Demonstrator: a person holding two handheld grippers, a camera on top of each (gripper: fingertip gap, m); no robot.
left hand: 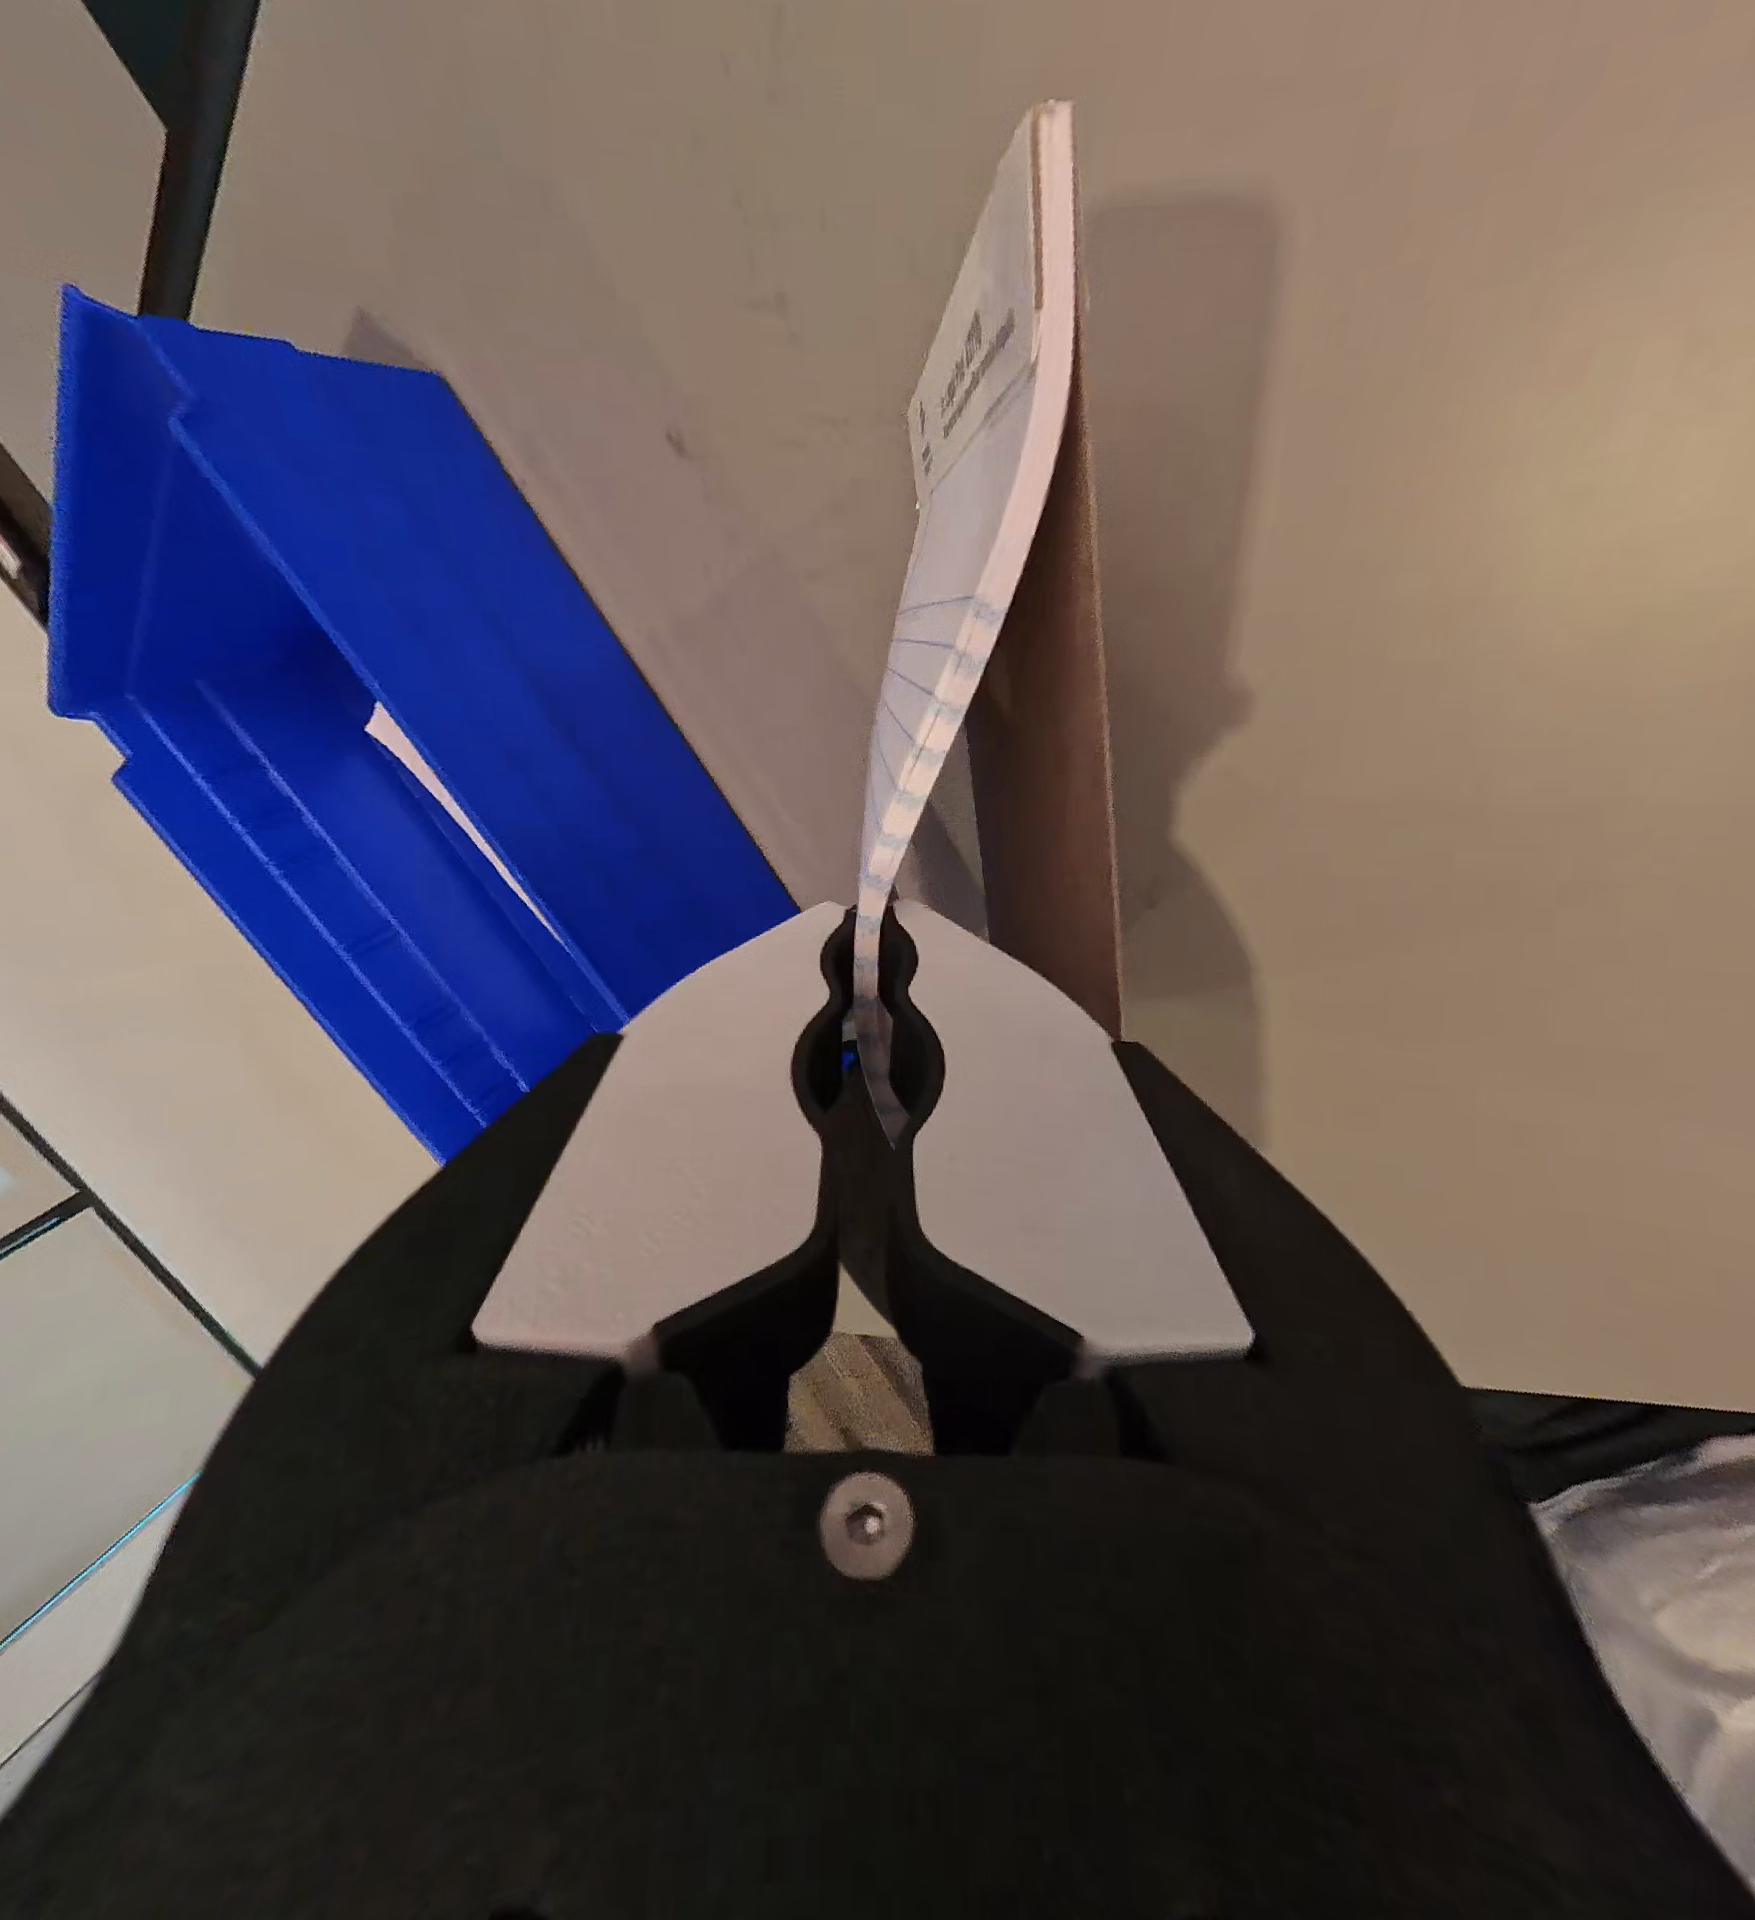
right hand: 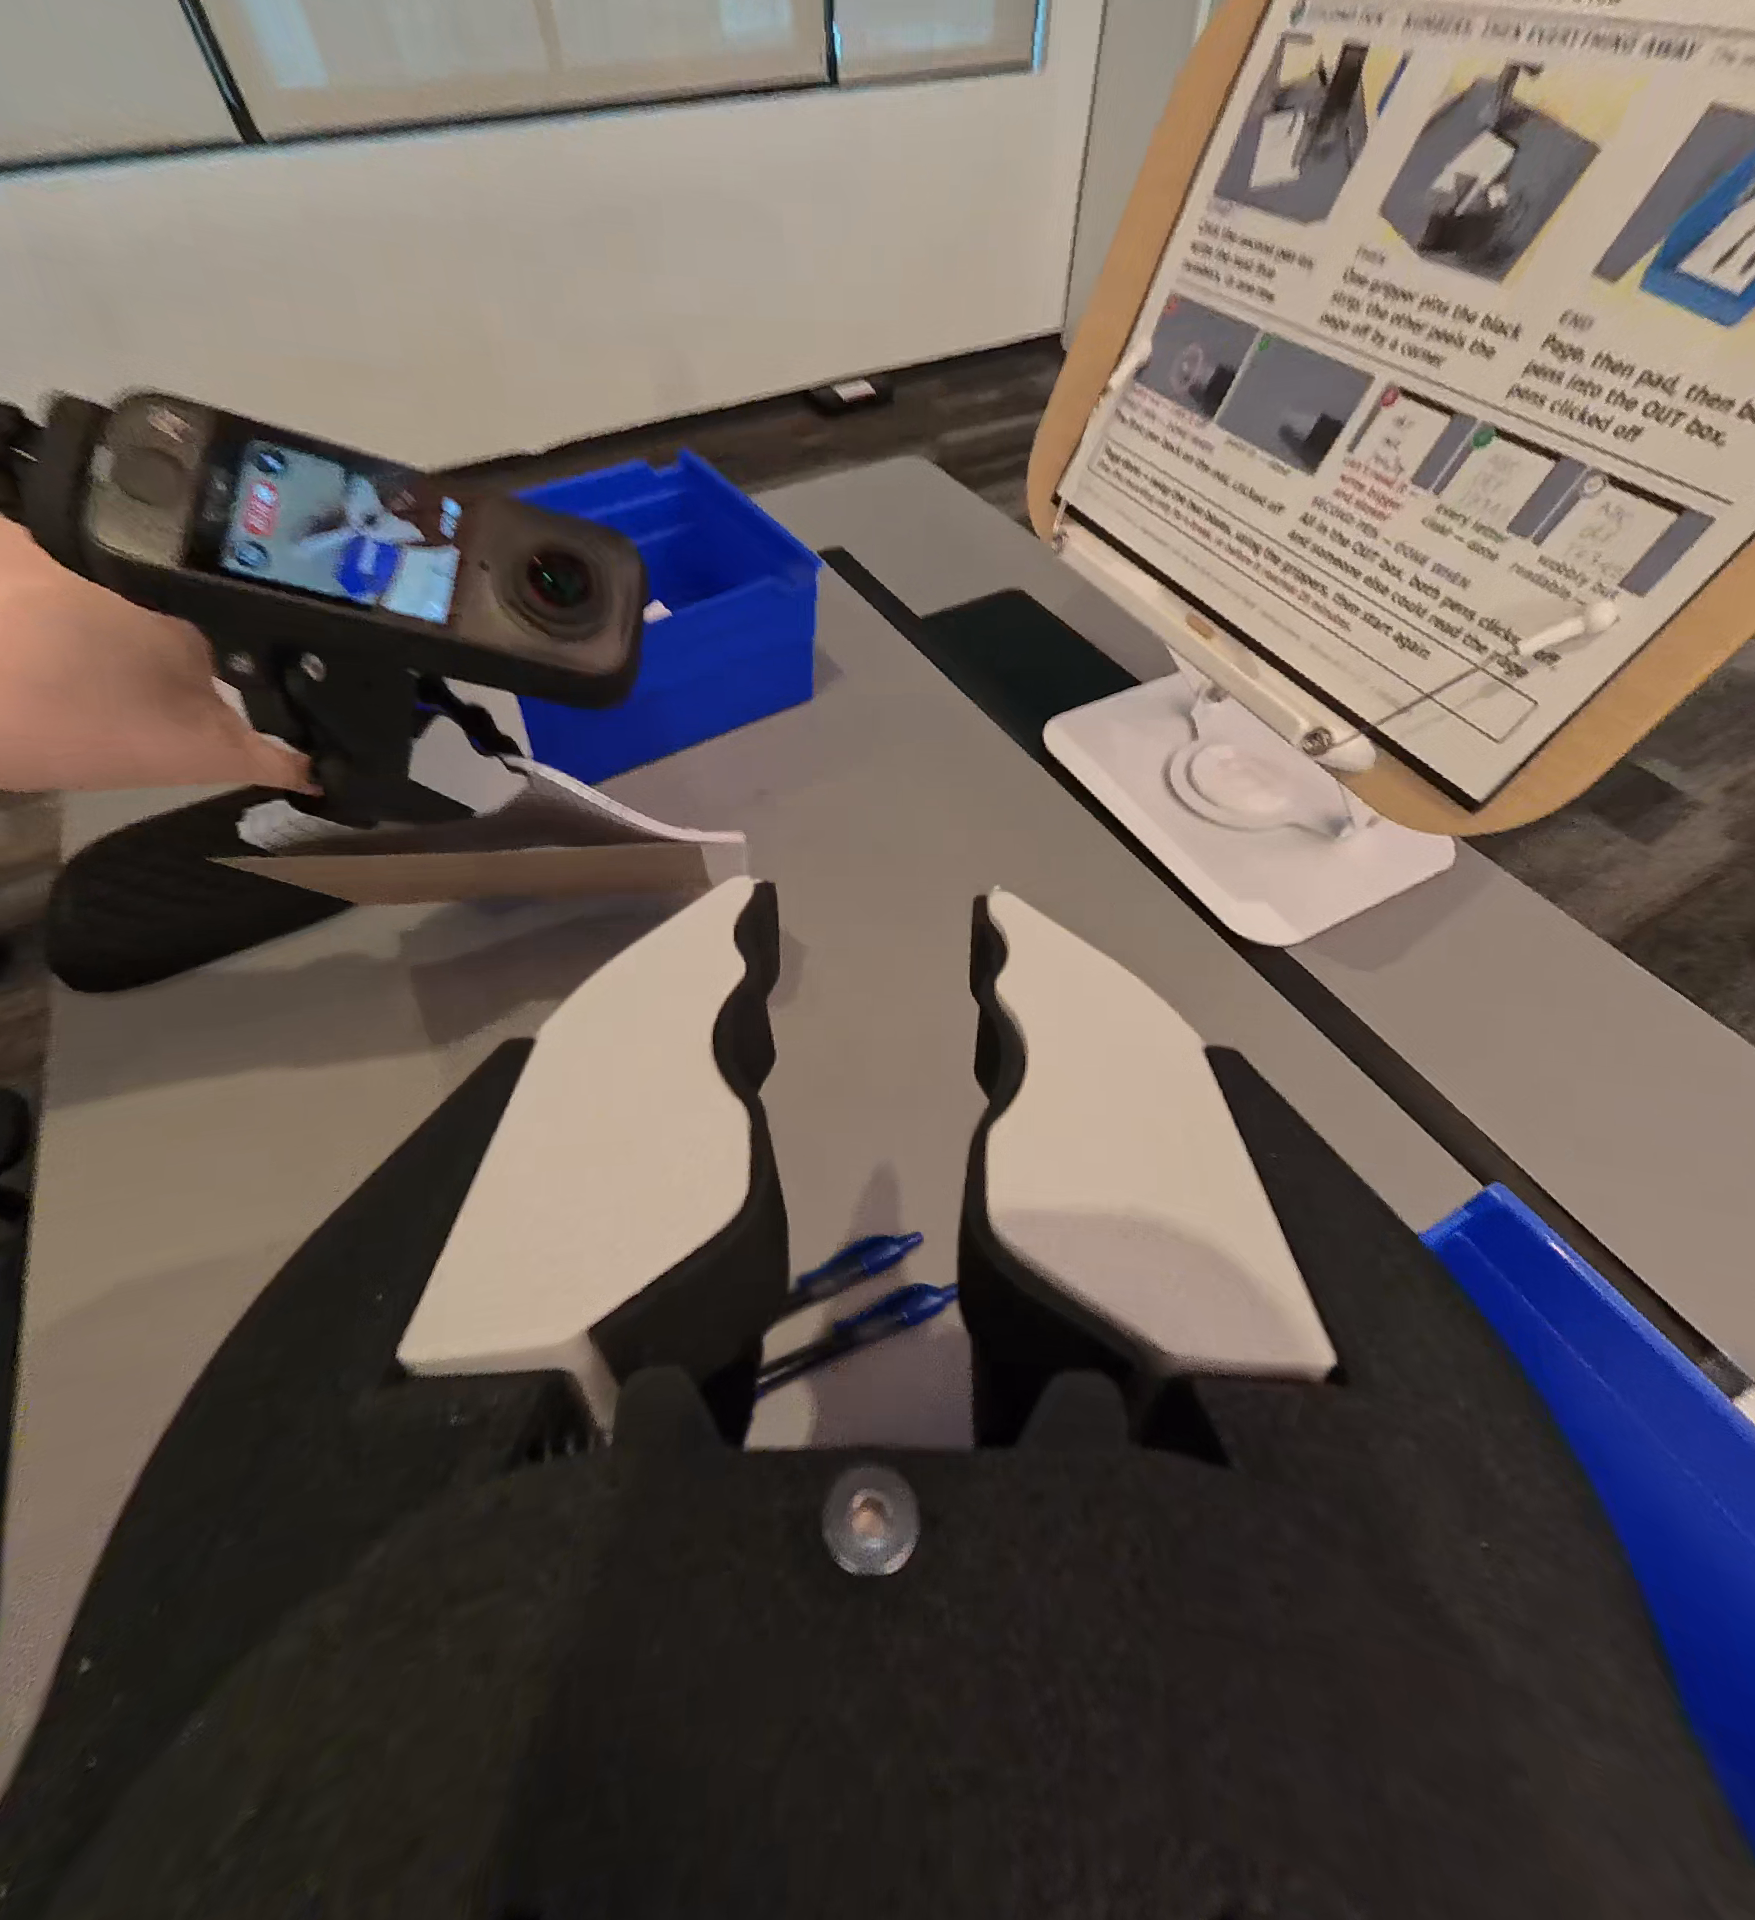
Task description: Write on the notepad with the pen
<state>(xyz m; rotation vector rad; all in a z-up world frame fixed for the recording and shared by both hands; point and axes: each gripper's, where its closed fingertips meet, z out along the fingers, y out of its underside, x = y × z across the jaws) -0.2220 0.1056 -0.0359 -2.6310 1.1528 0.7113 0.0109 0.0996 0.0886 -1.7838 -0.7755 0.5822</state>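
Observation:
My left gripper point(left hand: 878, 914) is shut on the lower edge of the notepad's white lined pages point(left hand: 998, 416). The brown cardboard back point(left hand: 1049, 779) hangs apart from the pages on the right. In the right wrist view a hand holds that gripper point(right hand: 416, 748) at the left, and the notepad point(right hand: 499, 862) is lifted above the grey table point(right hand: 904, 727). My right gripper point(right hand: 873, 894) is open and empty above the table. Two blue pens point(right hand: 857, 1257) point(right hand: 894, 1304) lie side by side on the table under it, seen between the bases of its fingers.
A blue bin point(left hand: 333, 623) with a white sheet inside stands beyond the notepad; it also shows in the right wrist view point(right hand: 707, 623). A second blue bin point(right hand: 1631, 1455) is at the near right. An instruction board point(right hand: 1424, 364) on a white stand point(right hand: 1247, 831) and a black mat point(right hand: 1018, 644) are at the right. Across from one pair of fingers to the other is roughly 25 cm.

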